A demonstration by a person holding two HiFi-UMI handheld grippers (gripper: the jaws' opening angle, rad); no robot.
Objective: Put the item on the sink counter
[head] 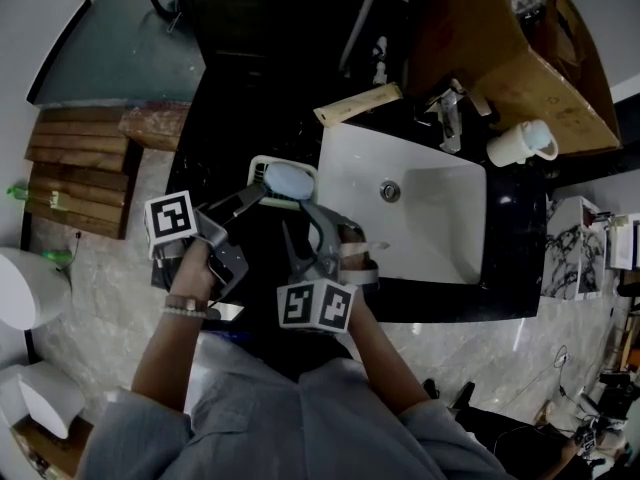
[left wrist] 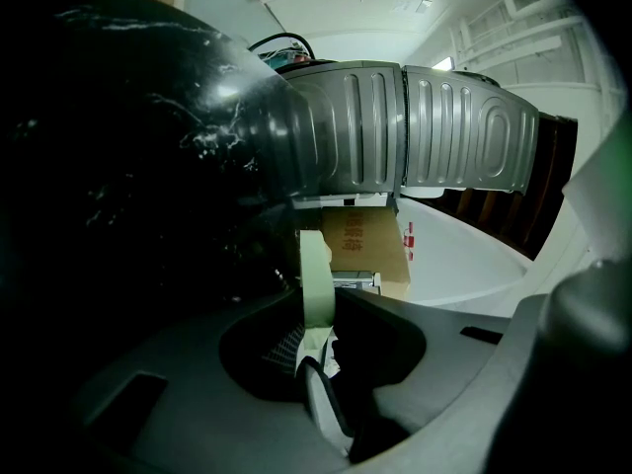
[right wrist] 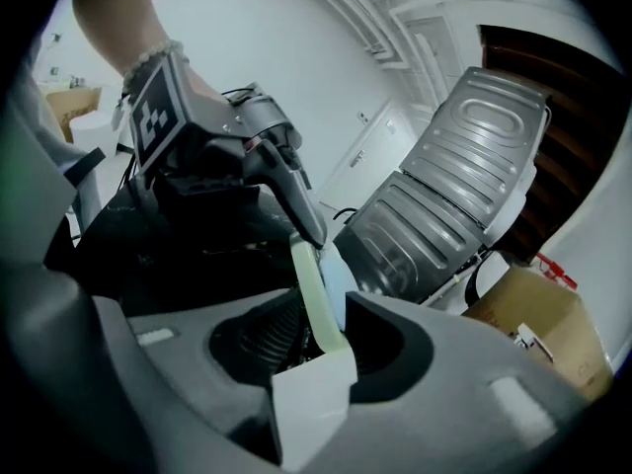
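Soap dish [head: 256, 167], pale green, rounded rectangle, holding a light-blue oval soap [head: 290, 181].
Held above the black sink counter [head: 222, 138], just left of the white basin [head: 430, 223]; left gripper [head: 262, 190] and right gripper [head: 308, 206] each pinch its thin rim between their jaws.

- The floor [head: 105, 268] is of pale, glossy tiles with a marble pattern.
- A black surface [head: 515, 248] holds a white rectangular basin [head: 435, 223]; a metal tap [head: 450, 118] stands at the basin's far rim.
- A white cup [head: 520, 146] stands near the tap.
- Brown wooden slats [head: 75, 173] lie on the floor, left of the surface.
- A grey ribbed panel [left wrist: 415, 126] rises behind the surface.
- A cardboard box [left wrist: 360, 245] with red print sits below this panel.
- The ceiling [left wrist: 375, 13] is white and evenly lit.
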